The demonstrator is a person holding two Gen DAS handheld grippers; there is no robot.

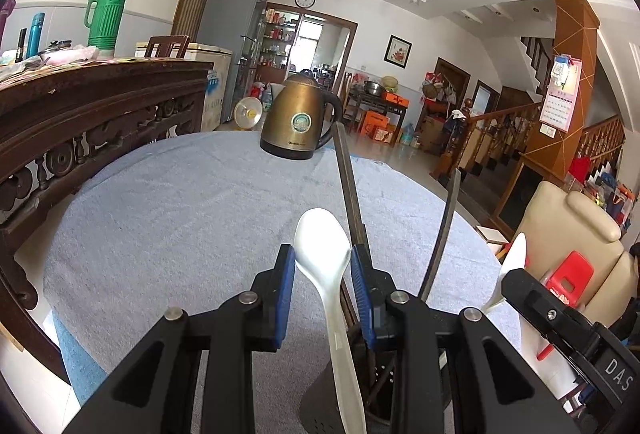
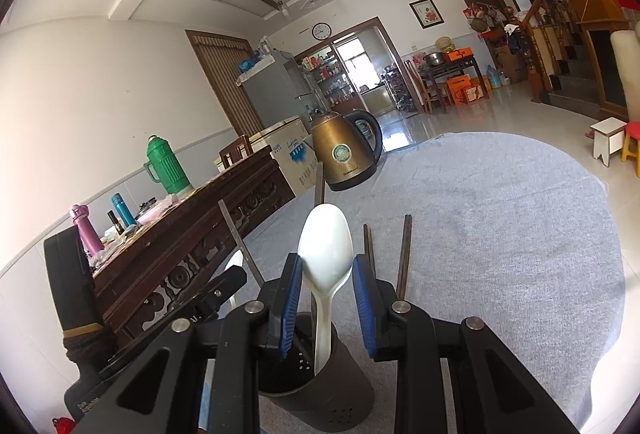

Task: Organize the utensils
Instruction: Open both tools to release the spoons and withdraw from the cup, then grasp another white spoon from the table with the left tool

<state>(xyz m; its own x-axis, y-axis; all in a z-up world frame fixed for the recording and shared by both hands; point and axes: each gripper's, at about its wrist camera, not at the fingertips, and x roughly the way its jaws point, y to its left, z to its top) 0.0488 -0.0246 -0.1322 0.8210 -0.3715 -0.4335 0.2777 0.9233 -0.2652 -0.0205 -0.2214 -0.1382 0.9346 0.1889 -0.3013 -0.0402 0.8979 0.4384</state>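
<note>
Closest to the left wrist camera, the left gripper [image 1: 322, 266] frames the bowl of a white spoon [image 1: 322, 254] between its blue-padded fingers [image 1: 285, 294]; whether the pads actually press the spoon or merely flank it cannot be told. The spoon's handle runs down into a dark perforated utensil holder [image 1: 332, 402] that also holds dark chopsticks [image 1: 350, 189]. In the right wrist view, the right gripper [image 2: 326, 274] likewise frames a white spoon [image 2: 325, 254] standing in the holder [image 2: 320, 394], and its grip cannot be told either. The holder stands on a round table covered with grey cloth [image 2: 500, 213]. A brass-coloured kettle [image 2: 344, 157] sits farther back on the cloth.
</note>
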